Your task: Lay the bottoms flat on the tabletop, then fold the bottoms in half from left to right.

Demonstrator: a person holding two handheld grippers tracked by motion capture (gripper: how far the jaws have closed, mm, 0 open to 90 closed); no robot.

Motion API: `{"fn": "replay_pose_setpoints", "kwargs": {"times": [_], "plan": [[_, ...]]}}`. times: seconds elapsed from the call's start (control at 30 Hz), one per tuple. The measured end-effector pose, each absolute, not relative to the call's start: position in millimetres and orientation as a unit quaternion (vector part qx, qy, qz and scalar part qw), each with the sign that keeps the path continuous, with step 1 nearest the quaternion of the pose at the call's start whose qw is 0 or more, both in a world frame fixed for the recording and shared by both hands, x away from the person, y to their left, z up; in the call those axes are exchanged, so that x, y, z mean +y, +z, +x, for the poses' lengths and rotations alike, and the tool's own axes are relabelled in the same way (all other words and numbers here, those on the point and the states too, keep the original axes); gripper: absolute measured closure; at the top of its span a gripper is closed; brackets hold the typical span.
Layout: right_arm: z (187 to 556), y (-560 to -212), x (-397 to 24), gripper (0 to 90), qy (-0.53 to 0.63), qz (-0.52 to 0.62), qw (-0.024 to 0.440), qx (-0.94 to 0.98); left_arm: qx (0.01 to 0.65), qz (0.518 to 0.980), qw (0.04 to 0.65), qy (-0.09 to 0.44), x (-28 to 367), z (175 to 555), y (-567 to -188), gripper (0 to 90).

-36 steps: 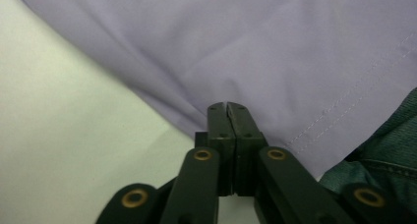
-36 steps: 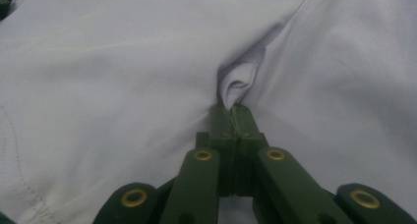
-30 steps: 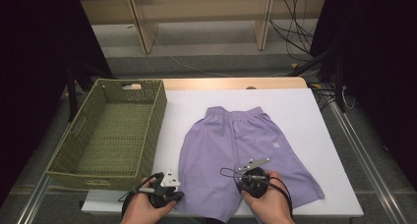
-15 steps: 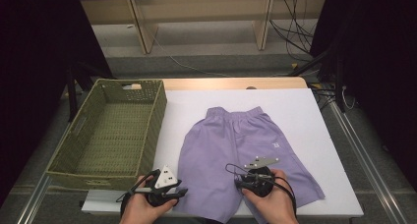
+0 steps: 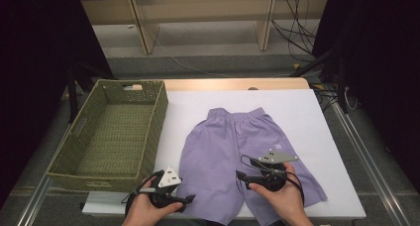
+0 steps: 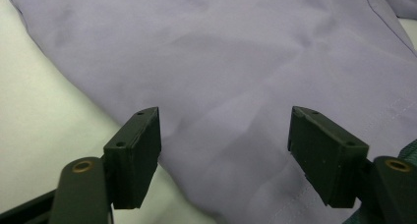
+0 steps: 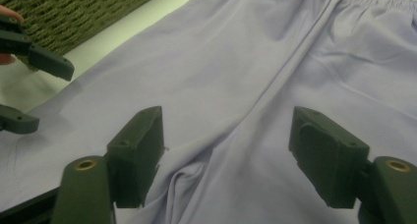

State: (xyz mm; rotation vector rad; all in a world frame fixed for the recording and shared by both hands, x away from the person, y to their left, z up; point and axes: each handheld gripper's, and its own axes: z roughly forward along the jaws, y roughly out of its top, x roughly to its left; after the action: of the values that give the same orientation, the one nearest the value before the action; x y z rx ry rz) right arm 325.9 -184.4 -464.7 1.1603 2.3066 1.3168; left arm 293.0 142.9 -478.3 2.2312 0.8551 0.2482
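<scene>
White table covering (image 5: 198,107) carries a pair of lilac woven-fabric shorts (image 5: 233,146) lying flat, elastic waistband away from the person, legs reaching the near edge. An olive-green woven rectangular basket (image 5: 74,156) stands just beside the shorts on the left, with nothing visible inside.

Left gripper (image 5: 187,200) sits at the hem of the left leg and right gripper (image 5: 239,176) over the crotch; both have just been opening, and the jaws stand apart over the cloth with nothing clamped between them.

Judgement: the shorts appear released after flattening, with folding likely next. Any fresh grip should take the hem edge squarely, one layer pair at a time.

Fabric is thin, matte and limp; a small fold remains at the crotch seam (image 7: 189,177). The basket weave is coarse and stiff.
</scene>
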Motion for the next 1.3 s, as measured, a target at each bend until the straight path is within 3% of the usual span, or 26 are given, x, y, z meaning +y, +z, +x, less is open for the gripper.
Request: {"fn": "replay_pose_setpoints", "kwargs": {"times": [1.3], "plan": [[324.4, -463.9, -186.2, 27.4, 0.459, 0.392, 0.138, 0.785, 0.381, 0.871, 0.296, 0.088, 151.6, 283.8, -478.8, 32.1]]}}
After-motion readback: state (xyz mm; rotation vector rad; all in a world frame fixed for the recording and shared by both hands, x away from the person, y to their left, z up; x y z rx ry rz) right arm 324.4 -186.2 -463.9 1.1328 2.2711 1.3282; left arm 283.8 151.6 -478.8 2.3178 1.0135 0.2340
